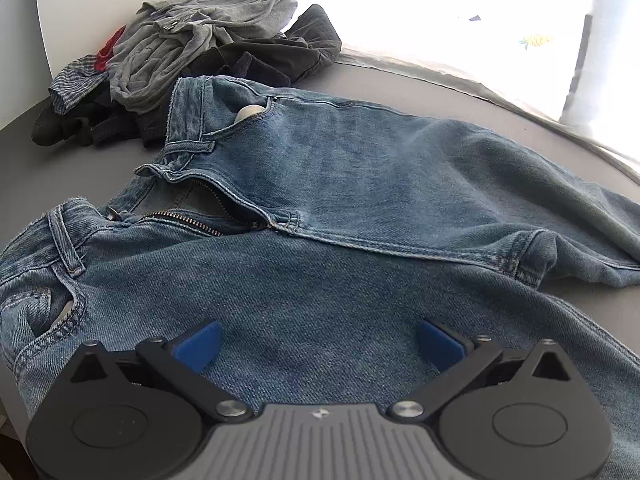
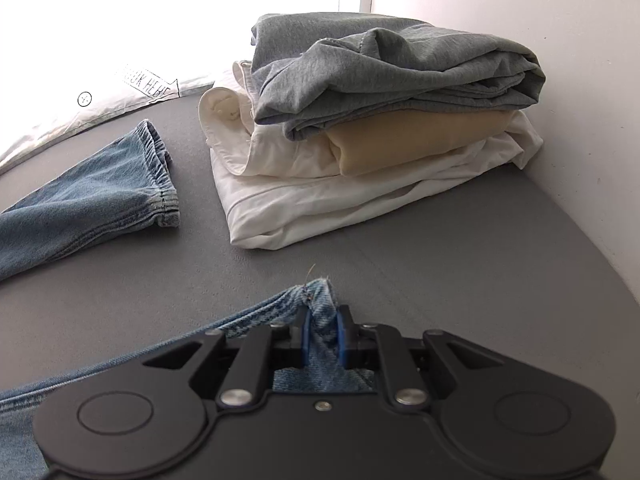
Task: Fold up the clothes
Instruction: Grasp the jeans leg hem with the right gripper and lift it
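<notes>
Right wrist view: a hem corner of the heavy, limp jeans is pinched in the right gripper, while the left gripper is held wide over the thigh, the stiff waistband judged the firmest hold.

The grey table is bare between the jeans and the folded stack, so a hand can pass there. The stack sits against the wall. A messy pile of clothes blocks the far corner past the waistband.
</notes>
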`<act>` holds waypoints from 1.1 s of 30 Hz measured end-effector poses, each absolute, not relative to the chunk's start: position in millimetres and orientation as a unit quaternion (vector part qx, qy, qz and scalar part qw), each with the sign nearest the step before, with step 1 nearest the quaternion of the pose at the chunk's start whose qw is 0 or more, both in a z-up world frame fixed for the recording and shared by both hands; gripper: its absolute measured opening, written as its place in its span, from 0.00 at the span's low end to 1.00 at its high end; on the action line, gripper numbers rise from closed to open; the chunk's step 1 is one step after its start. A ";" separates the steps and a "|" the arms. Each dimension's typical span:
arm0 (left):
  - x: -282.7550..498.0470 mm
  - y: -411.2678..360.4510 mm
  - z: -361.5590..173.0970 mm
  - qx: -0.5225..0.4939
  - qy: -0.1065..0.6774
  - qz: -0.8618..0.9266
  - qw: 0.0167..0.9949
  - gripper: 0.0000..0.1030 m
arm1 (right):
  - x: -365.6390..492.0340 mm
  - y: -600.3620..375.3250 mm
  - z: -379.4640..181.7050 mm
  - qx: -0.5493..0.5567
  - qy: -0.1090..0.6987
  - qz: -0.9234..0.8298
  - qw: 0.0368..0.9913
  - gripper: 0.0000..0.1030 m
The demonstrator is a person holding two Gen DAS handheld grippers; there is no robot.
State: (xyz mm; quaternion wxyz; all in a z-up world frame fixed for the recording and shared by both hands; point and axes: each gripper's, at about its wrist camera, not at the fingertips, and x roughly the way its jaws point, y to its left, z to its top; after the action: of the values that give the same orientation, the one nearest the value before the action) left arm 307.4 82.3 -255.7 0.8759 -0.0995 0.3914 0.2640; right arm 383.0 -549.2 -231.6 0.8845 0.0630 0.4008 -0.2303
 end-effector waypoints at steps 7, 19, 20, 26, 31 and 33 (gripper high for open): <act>299.4 77.0 -261.9 -0.088 0.354 0.271 0.891 1.00 | 395.6 -505.4 -224.9 -0.073 0.396 -0.280 0.871 0.52; 303.2 77.1 -265.6 -0.084 0.334 0.285 0.895 1.00 | 451.2 -450.7 -199.0 0.049 0.344 -0.140 0.927 0.53; 303.2 76.7 -265.8 -0.084 0.334 0.285 0.895 1.00 | 457.7 -453.4 -201.9 0.072 0.350 -0.138 0.924 0.53; 303.6 76.3 -266.4 -0.084 0.331 0.287 0.895 1.00 | 468.5 -489.7 -226.9 0.334 0.331 -0.126 0.873 0.56; 304.8 76.3 -266.2 -0.084 0.331 0.290 0.894 1.00 | 471.3 -506.8 -245.9 0.461 0.306 -0.137 0.822 0.53; 305.1 76.1 -266.1 -0.084 0.331 0.290 0.894 1.00 | 474.7 -507.4 -248.2 0.466 0.305 -0.140 0.819 0.40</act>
State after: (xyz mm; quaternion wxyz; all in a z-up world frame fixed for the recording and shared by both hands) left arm 305.1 76.1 -266.1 0.8941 -0.0838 0.3306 0.2903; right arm 474.7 -507.4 -248.2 0.8188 0.4661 0.3047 -0.1399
